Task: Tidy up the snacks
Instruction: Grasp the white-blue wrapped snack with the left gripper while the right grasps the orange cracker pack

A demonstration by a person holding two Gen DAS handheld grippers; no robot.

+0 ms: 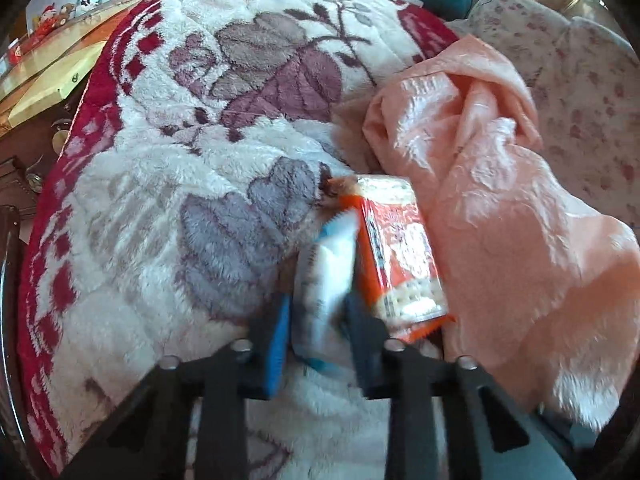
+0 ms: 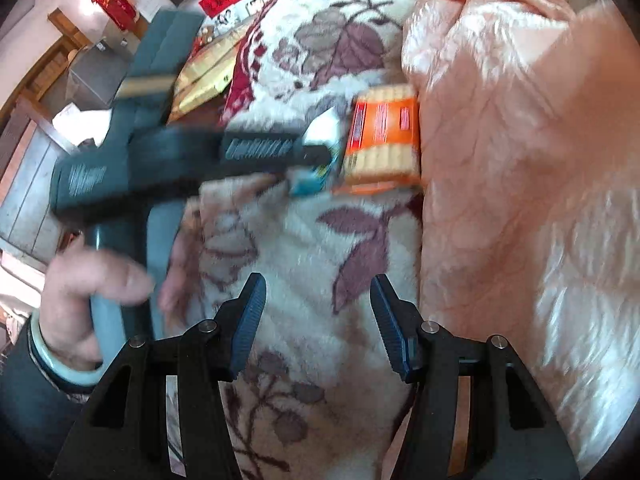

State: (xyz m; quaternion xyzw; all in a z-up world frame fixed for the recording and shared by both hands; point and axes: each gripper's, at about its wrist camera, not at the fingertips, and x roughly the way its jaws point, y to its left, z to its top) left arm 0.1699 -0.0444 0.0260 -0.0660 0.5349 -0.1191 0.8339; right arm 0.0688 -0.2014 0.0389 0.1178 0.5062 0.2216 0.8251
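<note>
Pinching a white-and-blue snack packet (image 1: 326, 280) between its blue-padded fingers, the left gripper (image 1: 320, 308) reaches down onto a plush floral blanket (image 1: 192, 184). No earlier picture is given, so only the grip itself is told: both pads press the packet's sides, and the packet stands on edge between them, its far end blurred. Just to the right of it, touching or nearly so, lies an orange cracker pack (image 1: 396, 248) with pale biscuits showing through its wrapper; that pack rests against the fold of a peach-coloured blanket (image 1: 500, 200) heaped along the right side of the scene. In the right wrist view the same left gripper (image 2: 320, 152) enters from the left, gripped by a hand (image 2: 92, 300) wearing a pale bangle (image 2: 60, 364), and the orange cracker pack (image 2: 382, 140) lies far from the camera at the peach blanket's edge. The right gripper (image 2: 318, 320) hangs nearer over the floral blanket, its jaws spread with nothing between them, well apart from both snacks.
</note>
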